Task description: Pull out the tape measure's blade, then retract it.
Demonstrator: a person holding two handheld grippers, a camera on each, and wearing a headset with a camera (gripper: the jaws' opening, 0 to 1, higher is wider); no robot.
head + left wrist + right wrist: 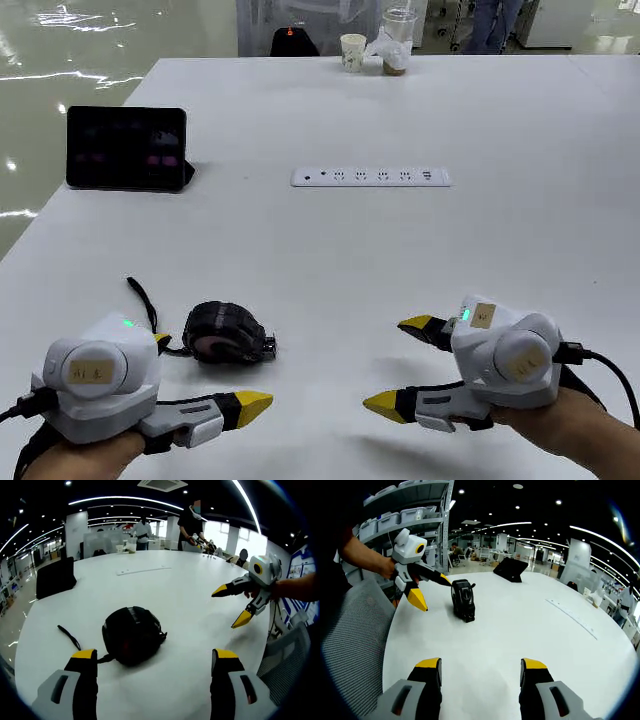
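White tabletop runs across the head view to a far edge, where a pale paper cup and a clear plastic cup with a crumpled bag stand; the floor behind is glare and reflections. A black rectangular tablet is propped at the left, and a long white power strip lies flat near the middle, well apart from everything else.

The round black tape measure rests on the table at the near left, with its thin black wrist strap trailing away to the left. Whether any blade is out cannot be made out, since the case is dark and its mouth is too small to read.

The left gripper, white-bodied with black jaws and yellow tips, sits low at the near left with its jaws spread wide, holding nothing. Its far jaw is mostly hidden behind its own body in the head view. In the left gripper view the tape measure lies just ahead of the jaws, between their lines. The strap's end runs close to one yellow tip, and contact cannot be told.

The right gripper is at the near right, well apart from the tape measure, with its jaws also wide and empty. The hands behind both grippers are cut off by the bottom edge.
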